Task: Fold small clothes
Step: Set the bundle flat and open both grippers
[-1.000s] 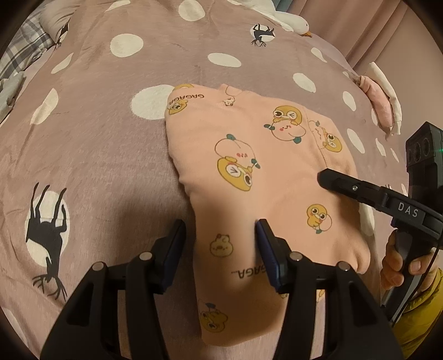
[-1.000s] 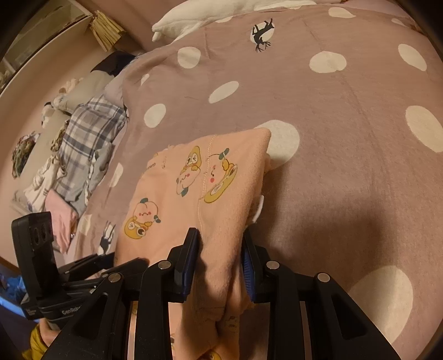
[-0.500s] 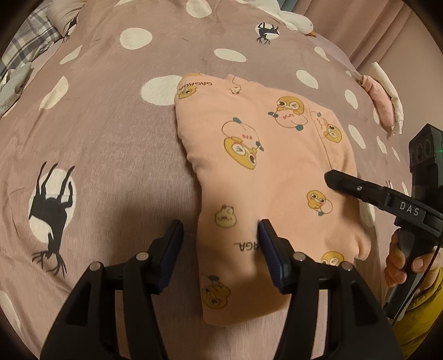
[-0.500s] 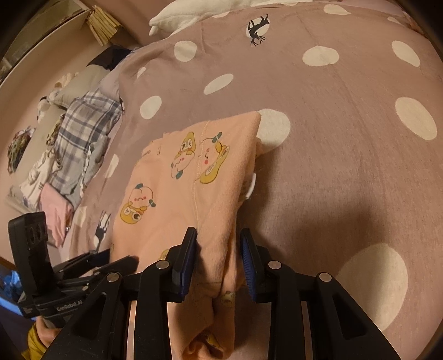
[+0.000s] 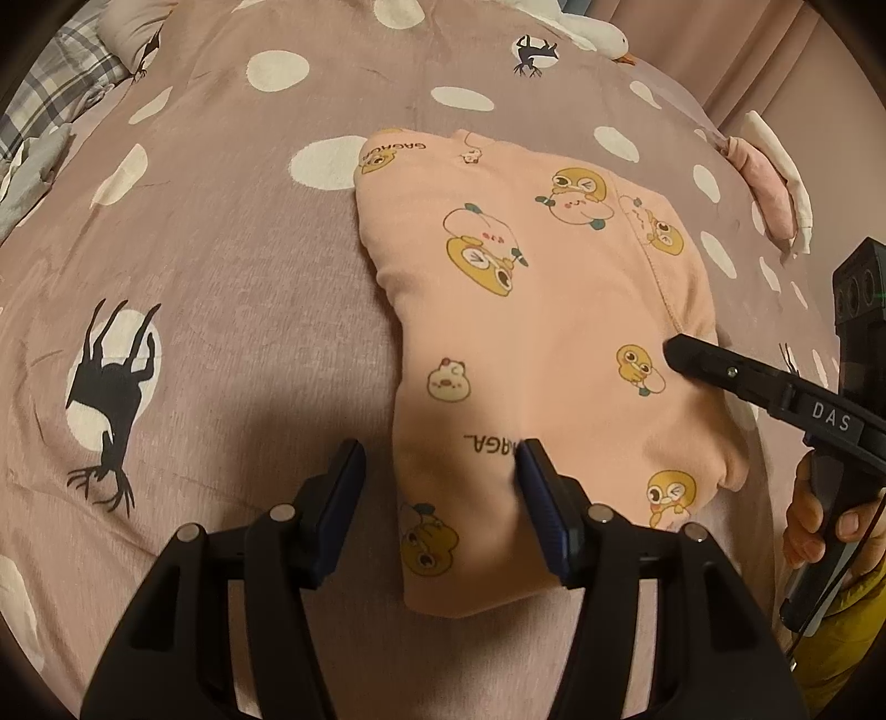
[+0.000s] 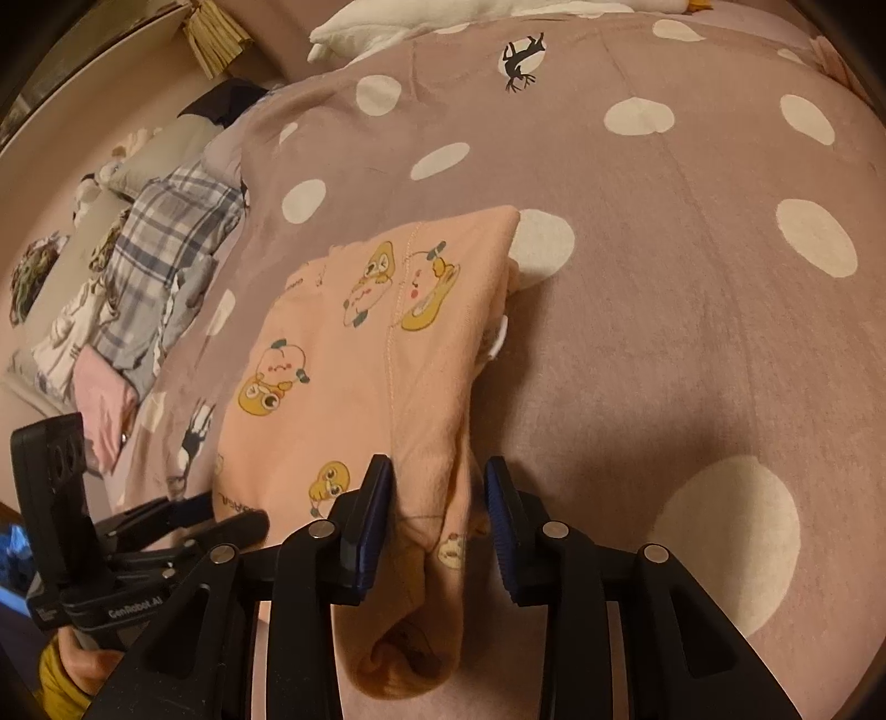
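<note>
Left wrist view: the pink garment (image 5: 531, 354) lies folded on the bed (image 5: 221, 277), its near edge between the left gripper (image 5: 440, 487)'s spread fingers, unpinched. Right wrist view: the right gripper (image 6: 437, 498)'s fingers are opening, garment edge between them. Release seems underway; next probably another fold.

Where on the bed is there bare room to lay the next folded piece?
Free: the bedspread left of the peach garment, toward the deer print; also the polka-dot stretch right of the garment up to the white pillow. Crowded: the plaid clothes pile and the pink-and-white piece at the bed's edges.
</note>
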`<action>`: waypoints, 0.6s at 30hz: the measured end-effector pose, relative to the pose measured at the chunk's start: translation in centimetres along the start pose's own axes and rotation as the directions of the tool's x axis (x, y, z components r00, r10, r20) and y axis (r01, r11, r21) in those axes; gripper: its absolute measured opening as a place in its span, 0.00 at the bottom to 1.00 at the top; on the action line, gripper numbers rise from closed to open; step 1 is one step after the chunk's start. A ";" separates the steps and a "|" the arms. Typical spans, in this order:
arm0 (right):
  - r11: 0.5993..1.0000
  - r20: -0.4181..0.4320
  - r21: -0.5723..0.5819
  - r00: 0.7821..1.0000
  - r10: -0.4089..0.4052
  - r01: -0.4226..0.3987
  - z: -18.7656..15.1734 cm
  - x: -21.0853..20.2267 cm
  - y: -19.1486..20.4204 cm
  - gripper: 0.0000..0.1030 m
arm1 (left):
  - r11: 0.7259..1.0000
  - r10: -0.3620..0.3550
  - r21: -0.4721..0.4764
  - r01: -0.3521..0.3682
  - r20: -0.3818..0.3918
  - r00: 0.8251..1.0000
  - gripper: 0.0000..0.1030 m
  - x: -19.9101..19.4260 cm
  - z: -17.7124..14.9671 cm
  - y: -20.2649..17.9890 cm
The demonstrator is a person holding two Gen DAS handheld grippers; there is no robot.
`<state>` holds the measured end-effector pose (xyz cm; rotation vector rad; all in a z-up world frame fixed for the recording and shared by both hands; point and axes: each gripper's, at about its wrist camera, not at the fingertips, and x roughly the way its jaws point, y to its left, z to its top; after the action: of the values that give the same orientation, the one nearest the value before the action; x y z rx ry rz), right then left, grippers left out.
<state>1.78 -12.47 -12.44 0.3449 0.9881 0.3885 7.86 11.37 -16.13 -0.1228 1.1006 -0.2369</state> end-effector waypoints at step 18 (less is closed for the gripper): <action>0.999 -0.005 -0.042 1.000 -0.031 0.031 -1.4 -0.7 0.7 0.35 | 1.000 0.019 0.008 -0.019 0.004 1.000 0.57 -0.3 -0.9 -0.1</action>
<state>0.15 -12.04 -12.28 0.2902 0.9882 0.3818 6.96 11.38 -16.25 -0.1058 1.0962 -0.2241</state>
